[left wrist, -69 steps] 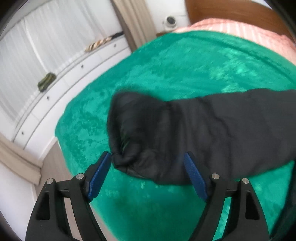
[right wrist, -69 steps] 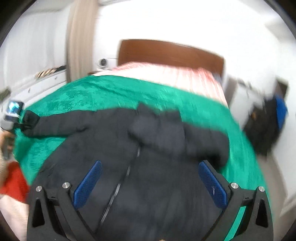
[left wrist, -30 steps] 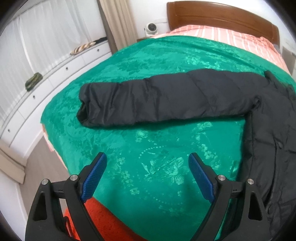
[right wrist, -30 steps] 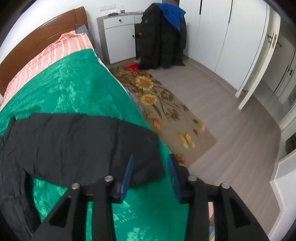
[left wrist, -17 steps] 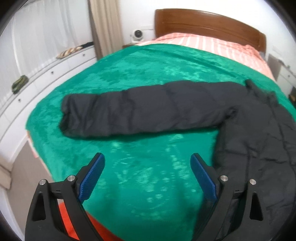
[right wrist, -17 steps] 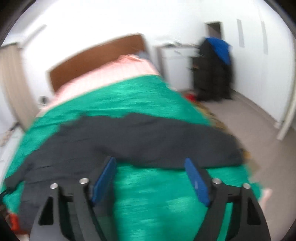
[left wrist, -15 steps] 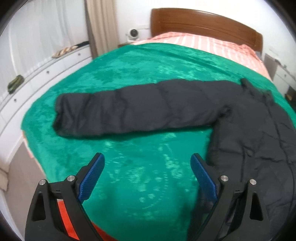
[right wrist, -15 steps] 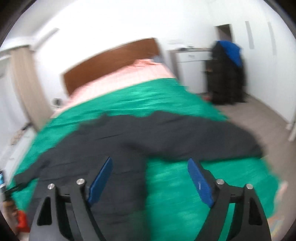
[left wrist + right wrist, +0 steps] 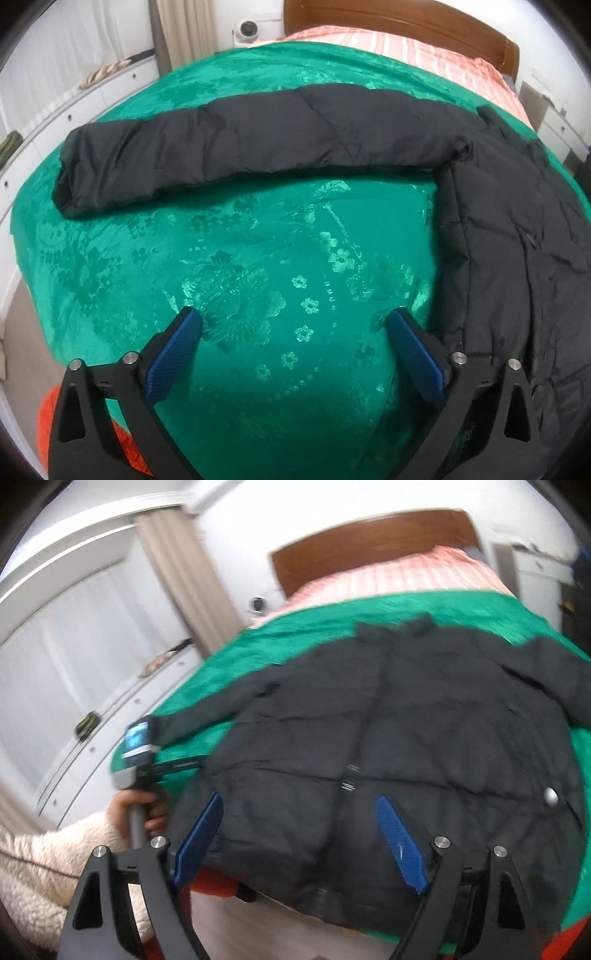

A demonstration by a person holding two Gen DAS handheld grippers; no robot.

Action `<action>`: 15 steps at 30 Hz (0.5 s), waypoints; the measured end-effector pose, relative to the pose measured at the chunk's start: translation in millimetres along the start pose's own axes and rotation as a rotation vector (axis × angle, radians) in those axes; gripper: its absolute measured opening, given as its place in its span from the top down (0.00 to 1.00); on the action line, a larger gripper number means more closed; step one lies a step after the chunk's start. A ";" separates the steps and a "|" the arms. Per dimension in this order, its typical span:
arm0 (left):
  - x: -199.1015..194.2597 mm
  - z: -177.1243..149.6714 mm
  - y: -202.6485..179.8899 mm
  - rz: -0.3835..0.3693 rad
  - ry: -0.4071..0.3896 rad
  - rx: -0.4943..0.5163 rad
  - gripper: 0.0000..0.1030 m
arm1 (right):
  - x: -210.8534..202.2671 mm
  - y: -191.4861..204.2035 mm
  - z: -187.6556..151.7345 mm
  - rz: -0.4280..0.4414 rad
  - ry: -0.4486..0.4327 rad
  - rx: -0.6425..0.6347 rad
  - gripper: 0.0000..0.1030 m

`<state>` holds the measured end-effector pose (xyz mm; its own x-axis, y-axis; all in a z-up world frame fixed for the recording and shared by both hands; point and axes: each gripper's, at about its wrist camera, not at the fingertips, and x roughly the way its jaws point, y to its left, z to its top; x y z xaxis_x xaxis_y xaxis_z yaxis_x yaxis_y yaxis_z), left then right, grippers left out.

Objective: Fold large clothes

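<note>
black puffer jacket (image 9: 406, 746) spread flat on green bedspread (image 9: 258, 258). left gripper (image 9: 295, 328) just widened, empty, beside the hem, sleeve (image 9: 240, 147) ahead. right gripper (image 9: 299, 819) wide, empty, over the hem.

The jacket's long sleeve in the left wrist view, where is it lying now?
The sleeve lies stretched across the green bedspread in the upper half of the left wrist view, its cuff toward the white drawers at the left.

No text, label, brand or number can be read anywhere.
</note>
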<state>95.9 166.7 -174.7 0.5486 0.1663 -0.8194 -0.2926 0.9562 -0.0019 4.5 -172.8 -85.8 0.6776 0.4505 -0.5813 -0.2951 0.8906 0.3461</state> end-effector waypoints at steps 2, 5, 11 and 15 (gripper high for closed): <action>1.9 -1.1 1.4 -0.006 -0.001 -0.001 0.00 | 1.9 9.6 -1.9 -0.015 -0.020 -0.054 0.18; 2.0 -2.7 3.0 -0.016 -0.006 -0.010 0.00 | 3.2 4.1 -15.4 -0.074 -0.037 -0.086 0.18; 3.7 -7.3 5.6 -0.026 -0.017 -0.001 0.00 | 10.1 -22.3 -27.3 -0.136 -0.016 -0.076 0.18; 3.7 -8.0 5.1 -0.016 -0.010 0.011 0.00 | 19.3 -26.1 -30.5 -0.140 0.004 -0.071 0.18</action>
<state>90.2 170.3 -182.3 0.5608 0.1535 -0.8136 -0.2756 0.9612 -0.0085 4.8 -185.4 -128.5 0.7131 0.3218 -0.6228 -0.2449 0.9468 0.2088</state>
